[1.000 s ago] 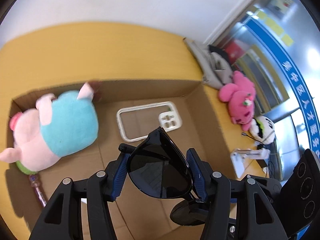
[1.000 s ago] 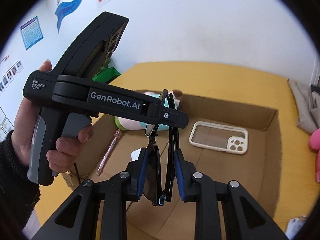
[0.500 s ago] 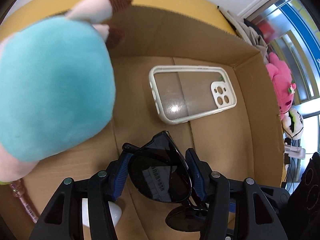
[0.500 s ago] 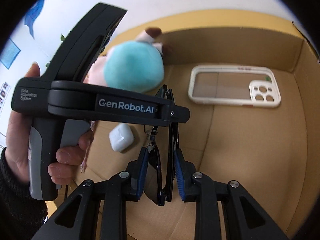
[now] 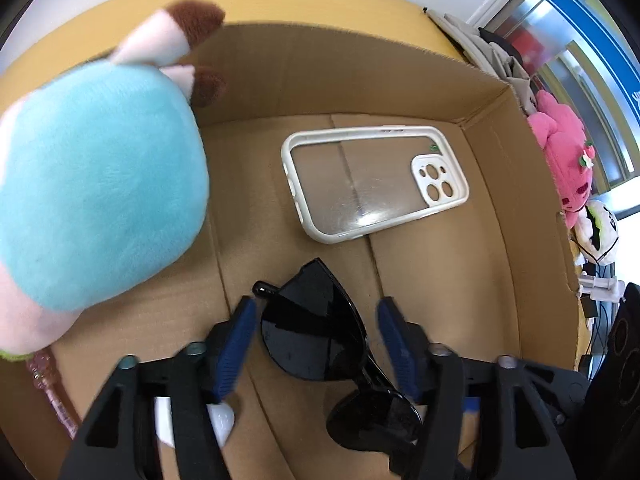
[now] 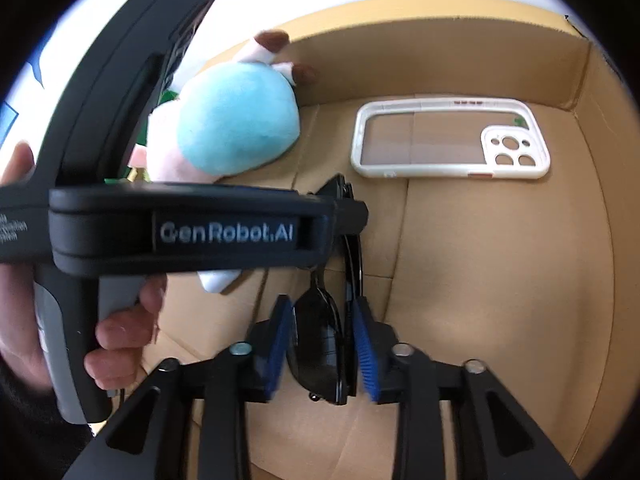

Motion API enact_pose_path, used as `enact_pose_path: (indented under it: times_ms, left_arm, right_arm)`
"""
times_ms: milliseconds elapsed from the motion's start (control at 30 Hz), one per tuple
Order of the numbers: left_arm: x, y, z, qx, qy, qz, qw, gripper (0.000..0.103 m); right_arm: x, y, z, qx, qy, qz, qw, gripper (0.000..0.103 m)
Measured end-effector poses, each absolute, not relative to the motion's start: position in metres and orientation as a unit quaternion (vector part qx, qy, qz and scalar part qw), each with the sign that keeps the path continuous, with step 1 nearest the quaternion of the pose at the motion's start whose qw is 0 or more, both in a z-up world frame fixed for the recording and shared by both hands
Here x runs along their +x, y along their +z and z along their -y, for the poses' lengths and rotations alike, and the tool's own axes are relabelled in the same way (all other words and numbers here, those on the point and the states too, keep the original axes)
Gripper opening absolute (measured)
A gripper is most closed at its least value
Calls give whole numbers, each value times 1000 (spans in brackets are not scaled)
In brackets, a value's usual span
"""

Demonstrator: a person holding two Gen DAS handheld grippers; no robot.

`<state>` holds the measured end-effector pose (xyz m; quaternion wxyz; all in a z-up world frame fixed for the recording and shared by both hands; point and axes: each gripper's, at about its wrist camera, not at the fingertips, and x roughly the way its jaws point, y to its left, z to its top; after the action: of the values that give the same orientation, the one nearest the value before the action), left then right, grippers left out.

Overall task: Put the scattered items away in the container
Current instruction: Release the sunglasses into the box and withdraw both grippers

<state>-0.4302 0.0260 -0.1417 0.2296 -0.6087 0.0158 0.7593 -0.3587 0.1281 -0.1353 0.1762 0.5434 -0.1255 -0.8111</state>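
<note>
While the left gripper (image 5: 316, 344) gapes around the black plastic sunglasses (image 5: 316, 332) low-centre inside the brown cardboard box (image 5: 360, 68), the right gripper (image 6: 320, 348) clamps them; an early release risks scratched lenses

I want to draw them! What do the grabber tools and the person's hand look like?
Each gripper is black plastic with two blocky fingers, blue ribbed pads and small silver screws. The left gripper shows in the right wrist view as a pistol shape with a grey handle and white lettering "GenRobot.AI". A bare hand grips it, with a dark sleeve.
</note>
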Motion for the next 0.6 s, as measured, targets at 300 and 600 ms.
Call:
enact_pose_path:
  times_ms: [300, 600]
  left_arm:
    - [-344, -47, 9, -464, 860, -24, 211, 95]
    - [-197, 13, 63, -288, 948, -9, 135, 103]
  right_arm:
    - [-289, -83, -135, 463, -875, 40, 134, 77]
    - [-192, -31, -130, 341, -938, -33, 43, 79]
